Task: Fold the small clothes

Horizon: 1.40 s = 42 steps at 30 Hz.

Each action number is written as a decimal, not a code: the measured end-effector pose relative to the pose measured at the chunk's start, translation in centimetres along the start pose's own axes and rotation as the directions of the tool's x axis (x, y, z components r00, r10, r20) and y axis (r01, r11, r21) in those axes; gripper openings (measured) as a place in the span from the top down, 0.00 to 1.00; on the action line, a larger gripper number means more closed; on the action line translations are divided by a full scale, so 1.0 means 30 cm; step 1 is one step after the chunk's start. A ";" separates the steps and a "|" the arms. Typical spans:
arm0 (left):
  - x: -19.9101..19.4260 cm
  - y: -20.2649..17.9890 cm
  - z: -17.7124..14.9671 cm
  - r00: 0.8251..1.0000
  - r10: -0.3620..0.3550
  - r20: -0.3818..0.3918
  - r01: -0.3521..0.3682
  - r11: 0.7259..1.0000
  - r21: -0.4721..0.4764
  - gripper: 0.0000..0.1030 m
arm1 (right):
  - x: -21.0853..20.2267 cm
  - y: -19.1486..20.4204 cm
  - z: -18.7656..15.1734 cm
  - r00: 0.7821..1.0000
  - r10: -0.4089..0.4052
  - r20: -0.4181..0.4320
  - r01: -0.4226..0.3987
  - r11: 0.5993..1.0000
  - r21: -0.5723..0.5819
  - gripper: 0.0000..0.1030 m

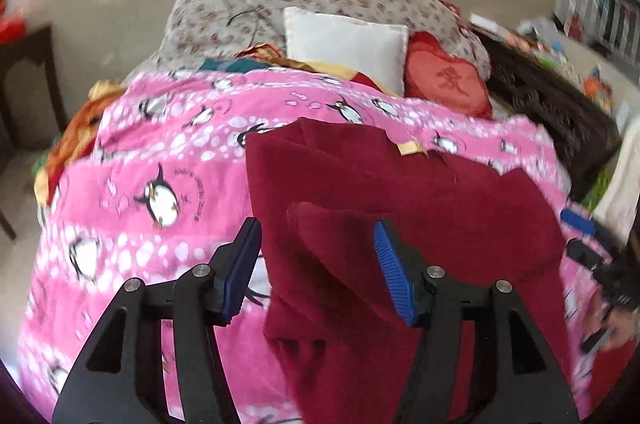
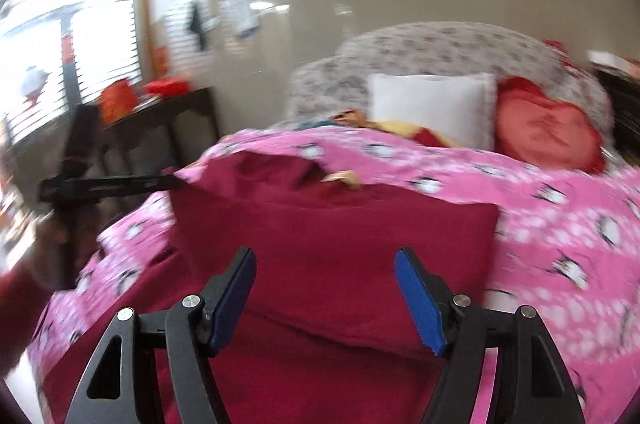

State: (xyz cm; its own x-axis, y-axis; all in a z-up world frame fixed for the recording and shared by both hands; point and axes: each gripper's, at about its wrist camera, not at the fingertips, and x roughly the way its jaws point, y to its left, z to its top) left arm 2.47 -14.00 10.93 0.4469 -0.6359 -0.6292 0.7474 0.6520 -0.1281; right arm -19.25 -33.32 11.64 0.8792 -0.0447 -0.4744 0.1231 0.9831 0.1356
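Fingers (image 1: 382, 266) of the left gripper (image 1: 316, 268) are standing apart in the left wrist view, their blue pads clear of the cloth, with a raised fold of the maroon garment (image 1: 400, 192) poking up between them, nearer the right pad. Nothing is being pinched. The garment is lying on the pink penguin blanket (image 1: 160, 152) covering the bed, its far edge toward the white pillow (image 1: 344, 44).

From the right wrist view, the right gripper (image 2: 325, 298) is hovering with its fingers (image 2: 420, 304) wide, empty, over the near part of the garment (image 2: 336, 236), which is showing one layer folded over another with a yellow tag (image 2: 340, 178) at the far edge. The left gripper (image 2: 108, 186) is appearing blurred at the left.

Doing this step well probably means letting the fold settle flat, then gripping both near corners evenly, so the next fold lands square rather than bunched.
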 end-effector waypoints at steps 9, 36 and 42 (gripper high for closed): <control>0.096 -0.026 0.012 0.998 -0.049 -0.033 0.054 0.985 0.164 0.43 | 0.357 0.136 0.146 0.977 0.093 -0.192 -0.113 0.989 -0.099 0.33; 0.068 0.016 0.112 0.992 0.097 -0.079 -0.093 0.994 0.054 0.59 | 0.553 0.097 0.230 0.975 -0.088 -0.204 0.025 0.956 -0.293 0.92; 0.010 -0.022 0.047 0.995 0.089 -0.035 -0.085 0.992 0.098 0.59 | 0.322 0.040 0.217 0.982 -0.104 -0.157 0.066 0.971 -0.229 0.71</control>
State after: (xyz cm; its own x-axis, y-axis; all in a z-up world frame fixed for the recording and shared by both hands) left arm 2.80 -15.21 11.91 0.4941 -0.5602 -0.6649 0.7510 0.6603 0.0017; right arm -7.61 -33.71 12.88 0.7781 -0.1181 -0.6169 0.0724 0.9925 -0.0986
